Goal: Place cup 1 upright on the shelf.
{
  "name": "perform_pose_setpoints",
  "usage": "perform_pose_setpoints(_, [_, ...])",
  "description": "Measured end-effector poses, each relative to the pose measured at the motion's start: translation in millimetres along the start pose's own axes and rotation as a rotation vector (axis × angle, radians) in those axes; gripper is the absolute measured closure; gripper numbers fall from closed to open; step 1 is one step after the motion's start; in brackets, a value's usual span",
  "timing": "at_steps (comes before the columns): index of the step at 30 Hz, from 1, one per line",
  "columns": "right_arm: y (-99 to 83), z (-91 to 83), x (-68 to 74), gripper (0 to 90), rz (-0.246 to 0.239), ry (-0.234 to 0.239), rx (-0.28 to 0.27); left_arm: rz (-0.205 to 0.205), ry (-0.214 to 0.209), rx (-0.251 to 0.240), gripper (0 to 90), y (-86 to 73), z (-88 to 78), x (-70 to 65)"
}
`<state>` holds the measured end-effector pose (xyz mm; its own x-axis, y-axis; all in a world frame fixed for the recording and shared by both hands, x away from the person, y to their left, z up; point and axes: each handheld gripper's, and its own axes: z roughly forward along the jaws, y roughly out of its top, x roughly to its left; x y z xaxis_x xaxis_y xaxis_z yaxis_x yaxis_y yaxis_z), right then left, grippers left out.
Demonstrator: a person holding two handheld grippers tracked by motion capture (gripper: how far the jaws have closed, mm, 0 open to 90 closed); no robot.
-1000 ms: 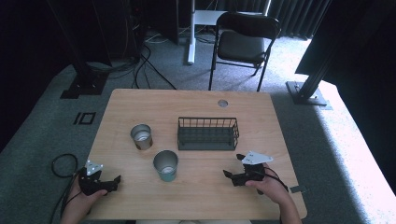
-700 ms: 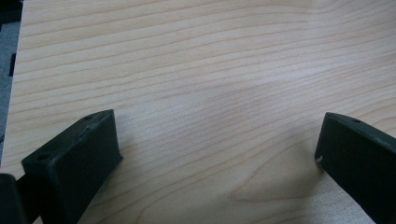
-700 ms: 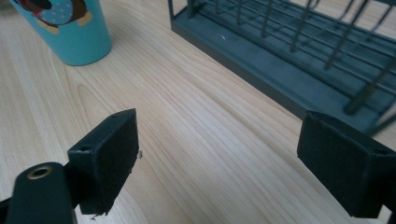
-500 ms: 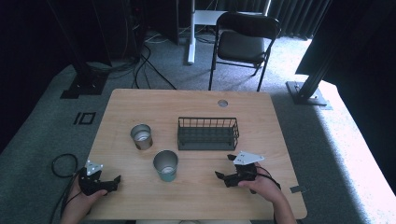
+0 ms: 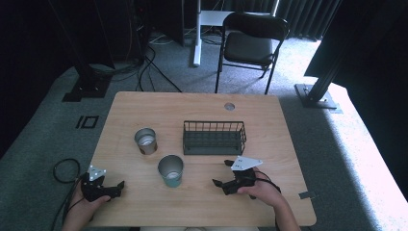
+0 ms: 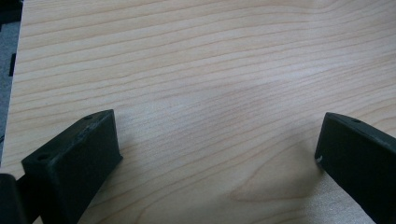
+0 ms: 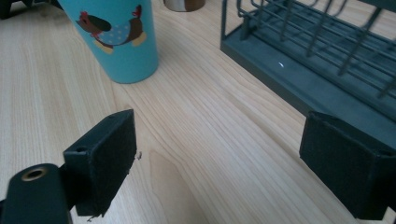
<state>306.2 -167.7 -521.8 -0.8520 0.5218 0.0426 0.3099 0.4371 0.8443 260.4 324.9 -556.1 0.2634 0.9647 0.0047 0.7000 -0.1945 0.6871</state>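
One teal cup (image 7: 116,39) with a hen print stands upright beside the wire basket (image 5: 214,137); both grippers, right (image 5: 225,176) and left (image 5: 117,187), gape empty.

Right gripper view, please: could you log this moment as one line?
right tool: open, empty | facing teal cup | wire basket alongside | left tool: open over table

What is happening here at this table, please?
A person holds a gripper in each hand above a wooden table. The right gripper, open, points toward the teal cup, with the wire basket just beyond. The left gripper, also open, holds nothing at the near left corner. A metal cup stands untouched.
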Motion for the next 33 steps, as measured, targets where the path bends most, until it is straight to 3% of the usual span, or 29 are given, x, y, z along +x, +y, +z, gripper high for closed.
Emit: perform_pose_setpoints(33, [32.1,46.1,35.4,10.8,-0.095,0.124,-0.057,0.000,0.000,0.000,0.3,0.0,0.0,0.0])
